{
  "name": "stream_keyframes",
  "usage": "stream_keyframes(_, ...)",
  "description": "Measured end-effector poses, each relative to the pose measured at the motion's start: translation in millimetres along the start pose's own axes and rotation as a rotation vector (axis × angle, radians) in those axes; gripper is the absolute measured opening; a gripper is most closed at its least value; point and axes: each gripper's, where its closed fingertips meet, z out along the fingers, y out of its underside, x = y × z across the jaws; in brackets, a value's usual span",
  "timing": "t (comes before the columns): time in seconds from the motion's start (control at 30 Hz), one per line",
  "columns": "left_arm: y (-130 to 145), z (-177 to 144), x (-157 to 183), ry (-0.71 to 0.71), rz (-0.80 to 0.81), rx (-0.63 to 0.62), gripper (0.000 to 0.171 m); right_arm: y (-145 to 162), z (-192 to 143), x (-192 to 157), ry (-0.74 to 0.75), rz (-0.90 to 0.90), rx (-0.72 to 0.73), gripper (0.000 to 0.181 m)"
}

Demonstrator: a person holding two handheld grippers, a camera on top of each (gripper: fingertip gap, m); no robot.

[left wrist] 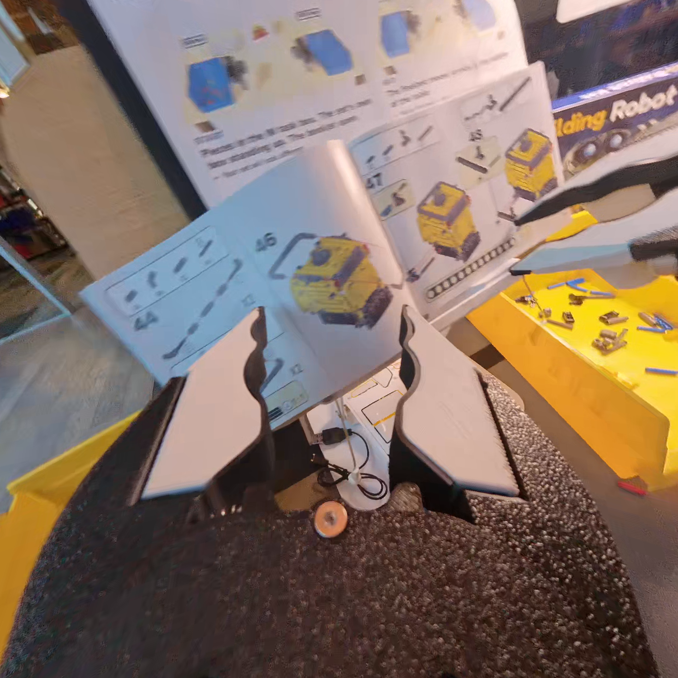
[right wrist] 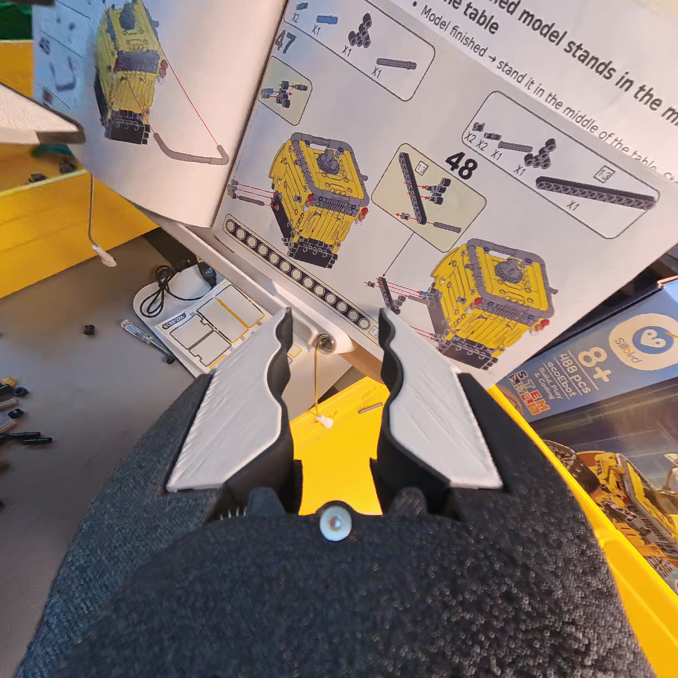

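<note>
The left claw [left wrist: 332, 319] stood released, its two white fingers spread wide with nothing between them. Just ahead of it a page of the open instruction booklet [left wrist: 257, 279] curled up in mid-turn; the blur made it hard to judge whether the fingertips touched the paper, though they seemed just short of it. The booklet leaned against a large white printed sheet [left wrist: 257, 55] propped upright behind it. Below the lifted page lay a coiled black cable [left wrist: 345, 473] on a small white leaflet [left wrist: 378, 403].

The right claw [right wrist: 334, 315] was likewise released and gripped nothing. It hovered near the lower edge of the booklet's right-hand page [right wrist: 422, 190], which showed drawings of a yellow block model. In the left wrist view that same claw reached in from the right, its fingers [left wrist: 543, 209] apart, over a yellow tray [left wrist: 550, 370] scattered with small blue and grey parts [left wrist: 609, 334].

On the grey worktop [right wrist: 73, 367] to the left lay a small clear-handled screwdriver [right wrist: 146, 339], loose dark pieces [right wrist: 25, 436], and another yellow tray [right wrist: 55, 216]. A thin cord with a white tip [right wrist: 324, 420] hung down between the right claw's fingers. A blue product box [right wrist: 605, 385] sat at the right, beside the yellow tray's rim [right wrist: 550, 473].
</note>
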Motion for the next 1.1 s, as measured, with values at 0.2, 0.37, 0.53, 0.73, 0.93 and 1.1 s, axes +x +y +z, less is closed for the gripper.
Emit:
stream_keyframes(0.2,30.7,5.1,-23.9,-0.022,-0.116,-0.054,0.094,-15.6,3.7,-14.2,0.004,-0.018,0.01,0.053)
stream_keyframes(0.37,32.1,10.0,-21.5,-0.003,-0.138,-0.039,0.07,-36.7,-0.8,-33.0,-0.037,-0.021,0.068,0.065)
stream_keyframes(0.53,30.1,12.1,-18.8,0.018,-0.167,-0.032,0.036,-53.4,-0.8,-56.3,-0.075,-0.108,0.104,0.074)
stream_keyframes(0.73,28.6,13.6,-16.6,0.047,-0.169,-0.043,0.026,-74.0,17.6,-78.5,-0.077,-0.181,0.12,0.075)
stream_keyframes(0.93,25.9,5.3,-17.0,0.069,-0.188,-0.024,0.026,-93.7,52.0,-75.5,0.059,-0.266,0.11,0.083)
stream_keyframes(1.1,26.8,-8.8,-35.8,0.024,-0.179,0.0,0.043,-96.9,50.1,-67.3,0.104,-0.258,0.146,0.059)
